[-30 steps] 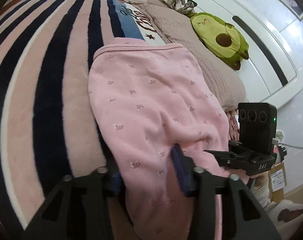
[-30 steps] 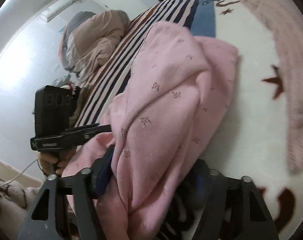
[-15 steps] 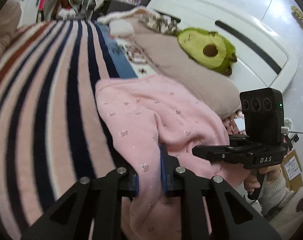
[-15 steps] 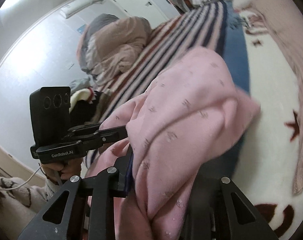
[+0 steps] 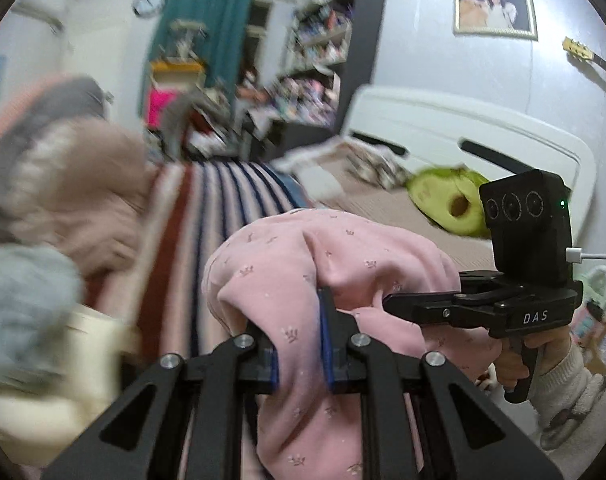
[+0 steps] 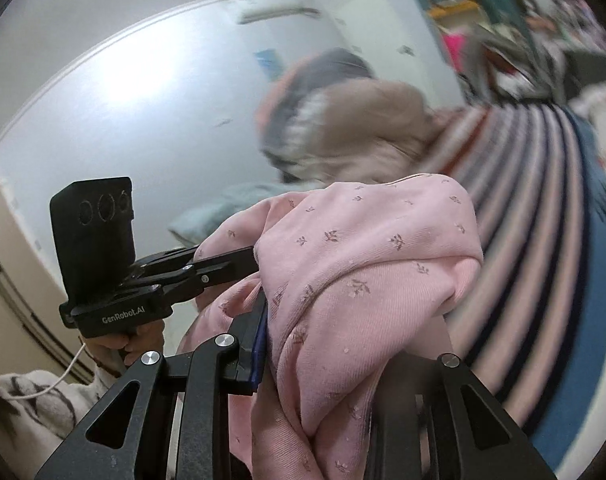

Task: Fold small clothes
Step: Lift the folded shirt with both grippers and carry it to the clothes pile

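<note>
Mid-fold: left hand-held gripper [image 5: 299,344] and right hand-held gripper [image 6: 343,340] each pinch the pink garment [image 5: 343,264], bunched at lower centre of frame above the striped bed [image 5: 223,200] (folding apparently far from finished).

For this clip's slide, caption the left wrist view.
Left gripper pinches the pink floral garment above the striped blanket, right gripper gripping alongside.
</note>
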`<state>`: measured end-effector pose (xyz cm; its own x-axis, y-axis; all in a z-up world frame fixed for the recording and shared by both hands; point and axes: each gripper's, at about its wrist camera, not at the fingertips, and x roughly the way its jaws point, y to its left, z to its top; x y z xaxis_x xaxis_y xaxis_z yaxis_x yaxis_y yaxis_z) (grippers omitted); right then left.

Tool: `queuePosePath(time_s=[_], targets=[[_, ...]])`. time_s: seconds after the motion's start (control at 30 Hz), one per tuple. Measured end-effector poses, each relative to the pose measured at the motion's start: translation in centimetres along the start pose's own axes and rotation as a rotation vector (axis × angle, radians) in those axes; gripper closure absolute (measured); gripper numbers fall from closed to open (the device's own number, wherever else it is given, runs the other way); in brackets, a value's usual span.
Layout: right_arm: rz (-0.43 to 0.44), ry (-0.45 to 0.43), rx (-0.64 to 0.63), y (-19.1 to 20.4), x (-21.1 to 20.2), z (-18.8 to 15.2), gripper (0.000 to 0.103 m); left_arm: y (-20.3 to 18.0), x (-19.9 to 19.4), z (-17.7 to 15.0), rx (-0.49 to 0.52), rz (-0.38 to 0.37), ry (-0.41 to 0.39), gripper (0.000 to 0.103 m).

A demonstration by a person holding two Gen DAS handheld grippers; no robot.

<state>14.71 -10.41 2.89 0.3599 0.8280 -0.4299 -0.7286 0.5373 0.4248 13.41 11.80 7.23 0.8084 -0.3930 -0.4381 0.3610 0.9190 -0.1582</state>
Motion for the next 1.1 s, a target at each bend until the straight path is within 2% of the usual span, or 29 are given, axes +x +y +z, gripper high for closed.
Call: queuePosePath(time_s=[0.27,0.47,0.57,0.73,0.93,0.97,1.1], targets=[[0.167,-0.032,-0.171,9.1,7.8,6.9,0.08,9.1,-11.1,3.2,0.024,0.236,-0.128,0.09],[0.27,-0.02,-0.247,14.0,13.6,10.6,0.081,15.3,-16.1,5.2,0.041,0.403,-0.178,0.09],[0.298,-0.018,-0.268,15.1,16.2,12.3,0.081,18.4,-17.4,6.1,0.03,0.432,-0.185,0.09],[0.318,0.006,-0.257,15.1,20.3,13.7,0.081,23.8,-15.5,6.4,-0.007,0.446,-0.122,0.09],[0.264,0.132,-0.167,10.1,26.6,11.4,0.079,30.4,-8.1,2.9,-0.12,0.436,0.053,0.087],[0.258,0.161,-0.143,9.1,27.6,10.8,0.077,30.9,-7.3,2.4,-0.132,0.438,0.064,0.085],[0.242,0.203,-0.093,6.0,29.6,9.2,0.067,32.4,-6.0,1.0,-0.178,0.437,0.067,0.06]])
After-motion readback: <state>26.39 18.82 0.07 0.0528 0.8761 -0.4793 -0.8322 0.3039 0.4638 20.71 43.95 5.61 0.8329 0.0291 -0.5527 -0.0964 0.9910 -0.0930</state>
